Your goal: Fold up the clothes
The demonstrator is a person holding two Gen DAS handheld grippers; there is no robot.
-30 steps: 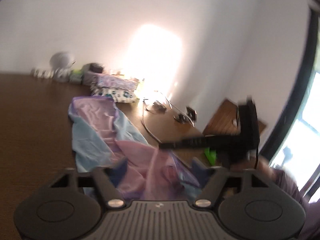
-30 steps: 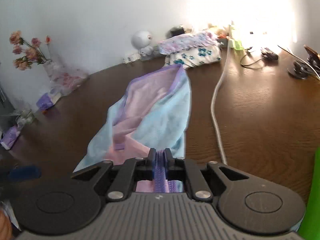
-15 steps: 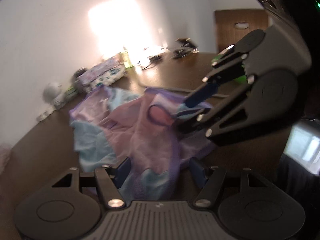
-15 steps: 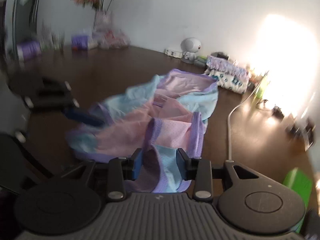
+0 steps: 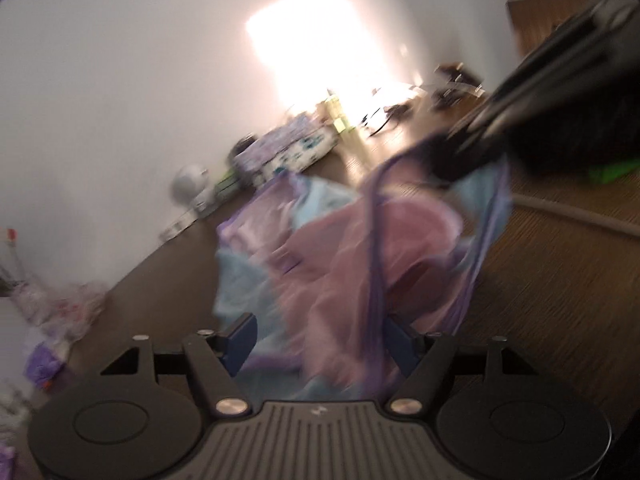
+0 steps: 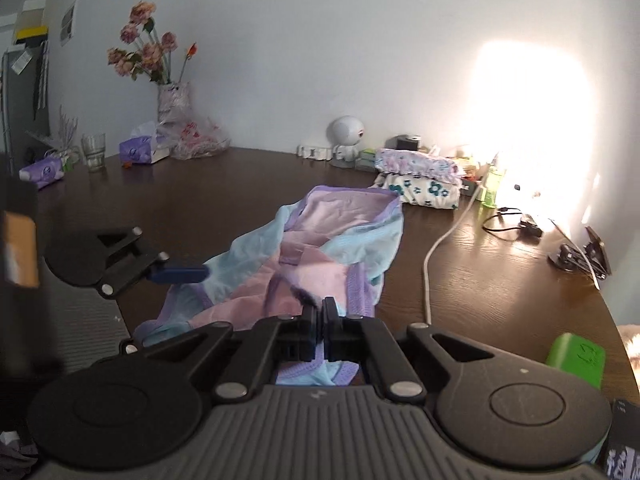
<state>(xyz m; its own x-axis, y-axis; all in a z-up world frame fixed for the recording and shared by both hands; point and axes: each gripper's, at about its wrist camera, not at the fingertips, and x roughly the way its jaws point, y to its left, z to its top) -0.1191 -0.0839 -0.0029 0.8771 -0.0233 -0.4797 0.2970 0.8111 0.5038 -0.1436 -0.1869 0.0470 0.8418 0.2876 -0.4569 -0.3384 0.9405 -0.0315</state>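
Clothes: one pink, blue and purple garment (image 6: 320, 248) lies rumpled on the surface (image 6: 500, 280). Right gripper (image 6: 322, 306) has just clenched on its near hem; left gripper (image 5: 320, 334) straddles cloth, fingers spread. Thin fabric could slip, skewing the fold.

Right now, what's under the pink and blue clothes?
The pink and blue garment lies on the brown table; bare wood shows all around it. Whatever might sit beneath the cloth itself is covered, so I can't tell.
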